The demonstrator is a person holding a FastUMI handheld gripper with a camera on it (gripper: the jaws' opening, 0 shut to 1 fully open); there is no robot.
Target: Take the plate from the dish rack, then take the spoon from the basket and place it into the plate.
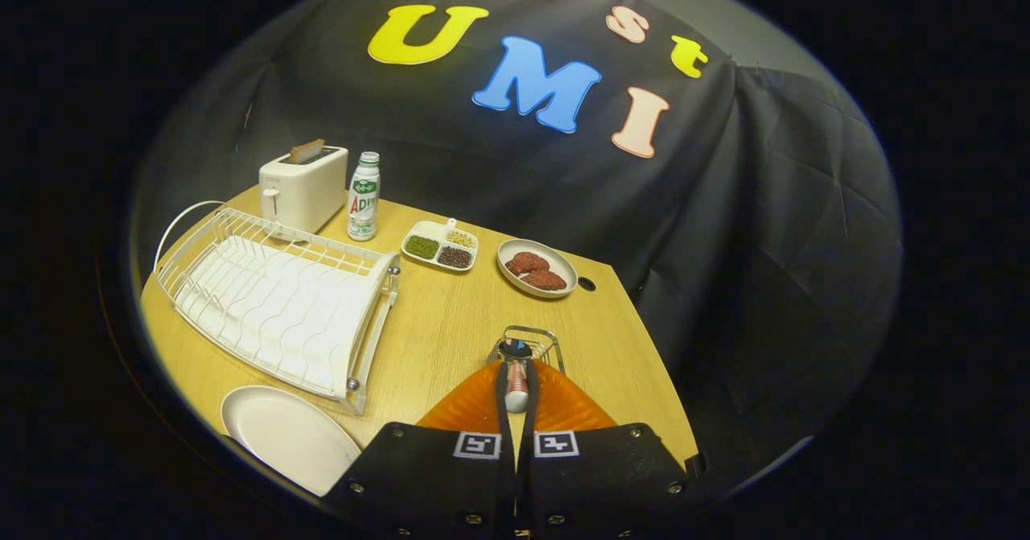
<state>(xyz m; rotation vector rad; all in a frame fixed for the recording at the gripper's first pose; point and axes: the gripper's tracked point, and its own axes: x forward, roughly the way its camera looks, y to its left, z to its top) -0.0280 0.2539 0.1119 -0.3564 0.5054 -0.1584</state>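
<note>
My gripper (517, 369) is shut on the spoon (516, 395), whose pale handle stands up between the two fingers with its dark end pointing ahead. Just beyond the fingertips sits the small wire basket (541, 339); whether the spoon's lower end is still inside it I cannot tell. The white plate (278, 435) lies flat on the wooden table (451, 323), to the left of the fingers and just in front of the white dish rack (273, 302). The rack's slots hold nothing.
Along the back stand a white toaster (303, 187) with a slice in it, a green-labelled bottle (364, 198), a divided dish of beans (440, 245) and an oval plate of meat pieces (537, 269). The table's right edge runs close beside the basket.
</note>
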